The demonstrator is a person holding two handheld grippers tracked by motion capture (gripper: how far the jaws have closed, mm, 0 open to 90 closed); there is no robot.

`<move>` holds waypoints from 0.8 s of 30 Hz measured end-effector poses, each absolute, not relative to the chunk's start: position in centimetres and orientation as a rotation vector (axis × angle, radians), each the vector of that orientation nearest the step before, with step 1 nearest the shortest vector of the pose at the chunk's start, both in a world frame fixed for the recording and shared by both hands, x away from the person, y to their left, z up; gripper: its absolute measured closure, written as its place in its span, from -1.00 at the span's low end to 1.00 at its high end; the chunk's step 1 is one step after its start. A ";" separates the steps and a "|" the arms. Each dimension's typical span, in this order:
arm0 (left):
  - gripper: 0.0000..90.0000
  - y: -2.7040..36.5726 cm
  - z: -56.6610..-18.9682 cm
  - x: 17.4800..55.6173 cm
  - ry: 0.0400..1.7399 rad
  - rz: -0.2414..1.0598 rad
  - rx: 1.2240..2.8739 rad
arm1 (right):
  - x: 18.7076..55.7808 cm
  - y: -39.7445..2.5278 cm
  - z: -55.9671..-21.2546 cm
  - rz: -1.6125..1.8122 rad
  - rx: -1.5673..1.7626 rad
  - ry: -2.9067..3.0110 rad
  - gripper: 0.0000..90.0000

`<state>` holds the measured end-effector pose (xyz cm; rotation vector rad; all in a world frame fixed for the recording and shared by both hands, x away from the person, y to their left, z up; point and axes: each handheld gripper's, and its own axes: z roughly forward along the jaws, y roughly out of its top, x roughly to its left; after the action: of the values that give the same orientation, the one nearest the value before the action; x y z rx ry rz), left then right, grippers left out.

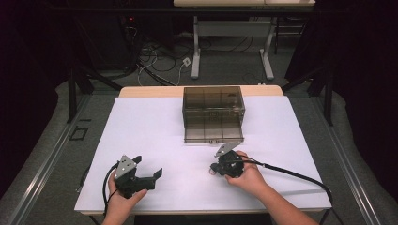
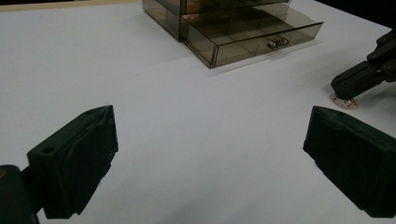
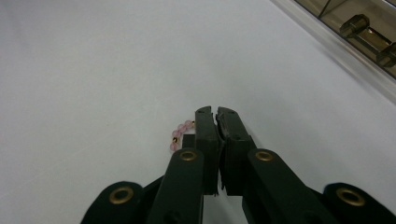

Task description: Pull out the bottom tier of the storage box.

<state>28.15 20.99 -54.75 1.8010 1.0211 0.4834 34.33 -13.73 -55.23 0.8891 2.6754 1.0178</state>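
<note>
Right gripper point(image 3: 215, 112) clamped on bead bracelet point(image 3: 180, 133); left gripper point(image 2: 208, 154) idle, jaws wide apart.

Bracelet pinched at table point(image 1: 141, 126) level, not yet lifted, just short of the drawer box point(image 1: 213, 112). Bottom drawer point(image 2: 252, 39) stands pulled out; transfer and closing likely remain. Bare tabletop between gripper and drawer front gives free travel.

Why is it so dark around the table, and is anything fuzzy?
High view: light falls on the white table, and the room around it stays black. Left gripper view: the near jaws of the left gripper look soft, while the drawer box looks sharper. Right gripper view: the pink beads beside the right gripper are clear.
</note>
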 end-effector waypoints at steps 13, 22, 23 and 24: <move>-0.94 21.0 -54.7 28.1 1.024 0.481 1.796 | 34.5 -13.7 -55.2 1.028 0.910 2.666 0.97; -0.94 21.0 -54.7 28.1 1.024 0.481 1.795 | 34.4 -14.0 -54.4 1.071 0.924 2.645 0.97; -0.94 21.0 -54.7 28.2 1.024 0.481 1.796 | 34.5 -14.0 -54.2 1.082 0.922 2.639 0.97; -0.93 21.0 -54.7 28.2 1.024 0.481 1.797 | 34.5 -14.0 -54.1 1.086 0.922 2.636 0.97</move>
<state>28.16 21.00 -54.73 1.7967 1.0242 0.4813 34.46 -14.03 -54.13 0.9216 2.6364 1.0862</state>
